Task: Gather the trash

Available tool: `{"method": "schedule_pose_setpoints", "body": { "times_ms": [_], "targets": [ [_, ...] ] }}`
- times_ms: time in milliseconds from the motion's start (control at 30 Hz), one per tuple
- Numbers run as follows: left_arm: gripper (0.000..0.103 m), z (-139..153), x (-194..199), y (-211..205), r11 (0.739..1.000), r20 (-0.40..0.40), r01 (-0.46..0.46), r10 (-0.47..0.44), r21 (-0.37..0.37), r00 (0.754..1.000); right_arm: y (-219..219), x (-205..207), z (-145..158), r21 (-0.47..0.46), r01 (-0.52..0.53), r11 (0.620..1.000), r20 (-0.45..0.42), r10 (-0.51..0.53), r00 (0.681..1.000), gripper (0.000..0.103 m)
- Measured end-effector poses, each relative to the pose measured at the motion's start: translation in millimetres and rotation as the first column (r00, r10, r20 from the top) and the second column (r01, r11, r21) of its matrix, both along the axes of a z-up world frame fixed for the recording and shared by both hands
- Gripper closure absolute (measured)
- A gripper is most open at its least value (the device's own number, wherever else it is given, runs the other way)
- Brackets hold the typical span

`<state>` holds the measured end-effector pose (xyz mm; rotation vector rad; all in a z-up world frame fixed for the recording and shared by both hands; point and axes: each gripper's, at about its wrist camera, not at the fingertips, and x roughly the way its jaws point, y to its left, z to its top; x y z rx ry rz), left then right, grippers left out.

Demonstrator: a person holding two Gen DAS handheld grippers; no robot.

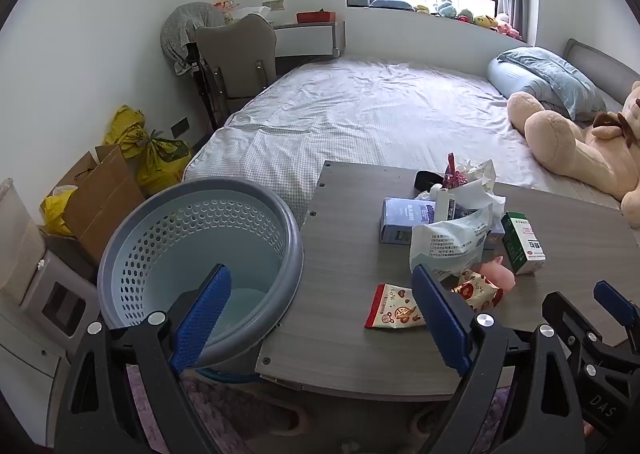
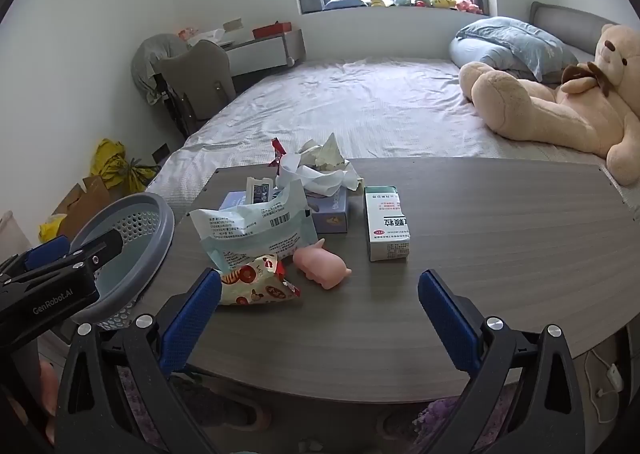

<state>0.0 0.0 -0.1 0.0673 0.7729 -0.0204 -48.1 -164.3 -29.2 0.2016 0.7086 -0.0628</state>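
Observation:
A pile of trash lies on the grey wooden table (image 1: 344, 254) (image 2: 500, 234). It holds a pale green plastic bag (image 1: 448, 242) (image 2: 252, 234), crumpled tissue (image 1: 478, 182) (image 2: 324, 162) and a patterned snack wrapper (image 1: 476, 290) (image 2: 256, 284). A second red-edged wrapper (image 1: 394, 312) lies flat nearer the table's front edge. My left gripper (image 1: 320, 278) hangs open over the table's left corner, beside the perforated blue basket (image 1: 180, 238) (image 2: 160, 238). My right gripper (image 2: 320, 282) is open above the front edge, just short of the pile. Neither holds anything.
A green-and-white medicine box (image 1: 522, 242) (image 2: 386, 222), a pink pig toy (image 1: 498, 274) (image 2: 320, 262) and a blue tissue box (image 1: 400, 220) (image 2: 330, 210) sit among the trash. Behind the table is a bed (image 2: 360, 106) with a teddy bear (image 2: 560, 106). Cardboard and yellow bags (image 1: 160, 158) stand at left.

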Motion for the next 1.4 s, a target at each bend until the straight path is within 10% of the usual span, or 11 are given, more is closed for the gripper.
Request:
{"method": "schedule_pose_setpoints", "body": {
  "times_ms": [1400],
  "targets": [
    [0.016, 6.0, -11.9, 0.2, 1.0, 0.023, 0.004, -0.004, 0.011, 1.0, 2.9, -7.4, 14.4, 0.011, -0.007, 1.0, 0.025, 0.007, 1.0, 0.006]
  ]
}}
